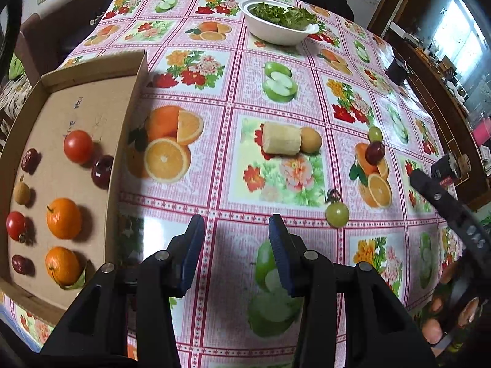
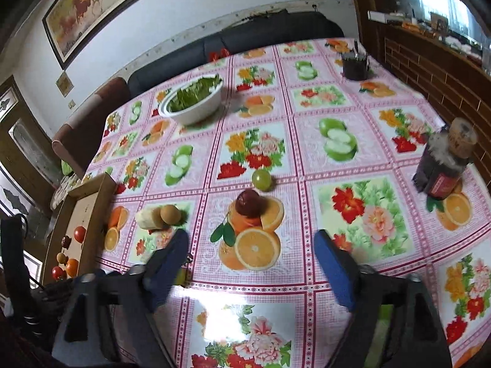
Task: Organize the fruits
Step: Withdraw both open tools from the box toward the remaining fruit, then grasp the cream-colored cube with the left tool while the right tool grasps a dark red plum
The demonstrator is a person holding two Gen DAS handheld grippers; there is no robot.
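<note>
Fruit-print tablecloth fills left wrist view; we see cardboard tray at left holding tomatoes and oranges; left gripper spread, empty. Right wrist view: our right gripper spread, empty, red plum and green grape just beyond.

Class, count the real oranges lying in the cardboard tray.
2: one orange mid-tray, another orange just nearer the camera, both inside the cardboard tray. None appears hidden.
</note>
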